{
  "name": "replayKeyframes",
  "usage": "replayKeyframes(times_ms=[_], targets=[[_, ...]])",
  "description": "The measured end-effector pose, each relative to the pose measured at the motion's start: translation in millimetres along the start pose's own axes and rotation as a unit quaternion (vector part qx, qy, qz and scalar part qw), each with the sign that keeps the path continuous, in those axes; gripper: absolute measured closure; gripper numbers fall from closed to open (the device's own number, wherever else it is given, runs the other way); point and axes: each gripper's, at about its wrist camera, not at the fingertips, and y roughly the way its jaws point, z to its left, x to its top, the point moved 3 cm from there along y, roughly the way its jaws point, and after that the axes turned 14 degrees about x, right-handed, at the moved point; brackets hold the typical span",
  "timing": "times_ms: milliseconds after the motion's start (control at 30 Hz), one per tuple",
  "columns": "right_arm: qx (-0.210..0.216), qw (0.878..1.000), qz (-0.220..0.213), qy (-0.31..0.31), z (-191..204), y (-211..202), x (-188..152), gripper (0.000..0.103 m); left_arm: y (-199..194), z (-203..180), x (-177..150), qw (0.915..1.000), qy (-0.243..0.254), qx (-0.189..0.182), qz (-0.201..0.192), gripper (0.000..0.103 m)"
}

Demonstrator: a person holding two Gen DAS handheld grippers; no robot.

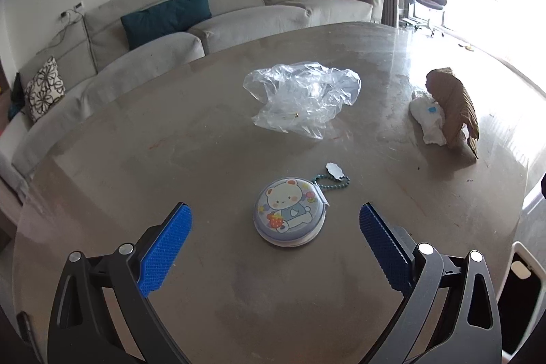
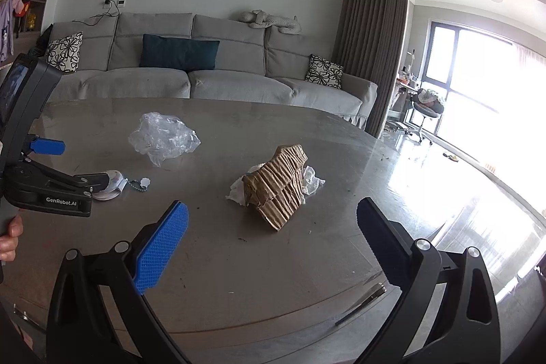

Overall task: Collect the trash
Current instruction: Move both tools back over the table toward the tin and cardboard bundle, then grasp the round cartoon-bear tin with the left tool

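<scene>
Left wrist view: left gripper [image 1: 275, 220] fingers spread wide, holding nothing; round bear-print pouch [image 1: 289, 212] with bead chain lies between tips on grey table [image 1: 136, 159]; crumpled clear plastic bag [image 1: 302, 98] beyond it; corrugated cardboard scrap [image 1: 452, 106] leaning over crumpled white tissue [image 1: 428, 120] far right.

Right wrist view: right gripper [image 2: 273, 220] fingers wide apart, empty; cardboard and tissue just ahead; plastic bag farther left; left gripper over pouch at left edge.

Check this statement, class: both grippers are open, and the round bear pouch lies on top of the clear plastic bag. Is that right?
Not quite. The round bear pouch lies on the bare table, apart from the clear plastic bag, not on top of it; the left wrist view shows the gap. Both the left gripper and right gripper are open.
</scene>
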Motion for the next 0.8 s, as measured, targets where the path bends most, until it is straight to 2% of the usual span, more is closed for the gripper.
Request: replayKeyframes(times_ms=[200,333,433,600,800], targets=[[0.005,0.999,0.026,0.027,-13.0,42.2,0.6,0.005,25.2,-15.0,4.0,0.9993,0.031,0.01,0.017,0.005],[0.01,0.998,0.032,0.045,-17.4,63.5,7.4,0.005,41.1,-11.3,4.0,0.9985,0.022,-0.001,0.05,0.005],[0.013,0.998,0.041,0.05,-14.6,77.0,14.9,0.005,47.3,-12.0,6.8,0.9982,0.024,-0.004,0.054,0.005],[0.013,0.998,0.038,0.052,-8.1,90.5,22.4,0.005,53.5,-17.4,7.8,0.9981,0.035,0.0,0.051,0.005],[0.015,0.999,0.04,0.031,3.0,97.0,24.5,0.005,60.6,-10.4,6.9,0.9973,0.015,-0.026,0.068,0.005]])
